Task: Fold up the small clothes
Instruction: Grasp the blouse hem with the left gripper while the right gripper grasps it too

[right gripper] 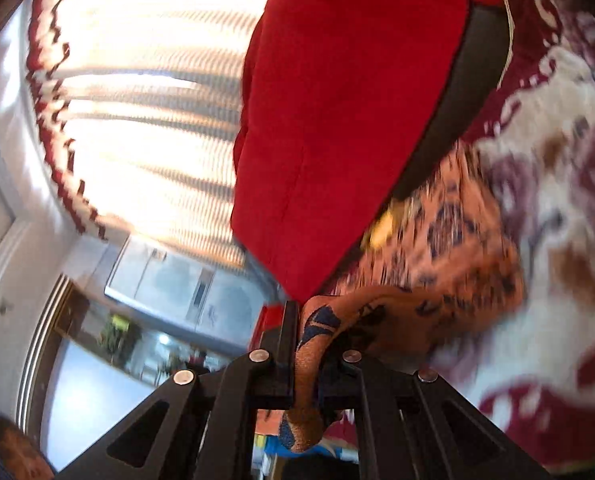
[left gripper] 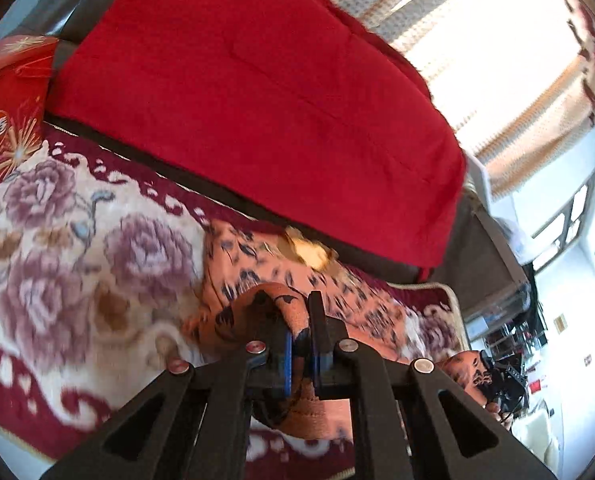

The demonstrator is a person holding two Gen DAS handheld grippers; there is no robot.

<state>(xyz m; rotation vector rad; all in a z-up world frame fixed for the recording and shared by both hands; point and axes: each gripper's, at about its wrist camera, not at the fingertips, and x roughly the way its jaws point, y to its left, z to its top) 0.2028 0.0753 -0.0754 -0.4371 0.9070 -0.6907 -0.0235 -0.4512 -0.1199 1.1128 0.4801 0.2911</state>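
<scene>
A small orange garment (left gripper: 257, 256) with a dark leaf print lies on a floral blanket (left gripper: 77, 240). My left gripper (left gripper: 299, 320) is shut on a bunched edge of the garment, lifted a little above the blanket. In the right wrist view the same orange garment (right gripper: 449, 248) stretches away to the right, blurred. My right gripper (right gripper: 309, 320) is shut on another bunched edge of it, and cloth hangs down between the fingers. The other gripper, holding cloth, shows at the left wrist view's right edge (left gripper: 493, 376).
A large red cushion (left gripper: 257, 92) leans on a dark sofa back just behind the garment; it also shows in the right wrist view (right gripper: 337, 100). A red printed bag (left gripper: 5, 112) is at far left. Bright curtained windows (right gripper: 137, 100) lie beyond.
</scene>
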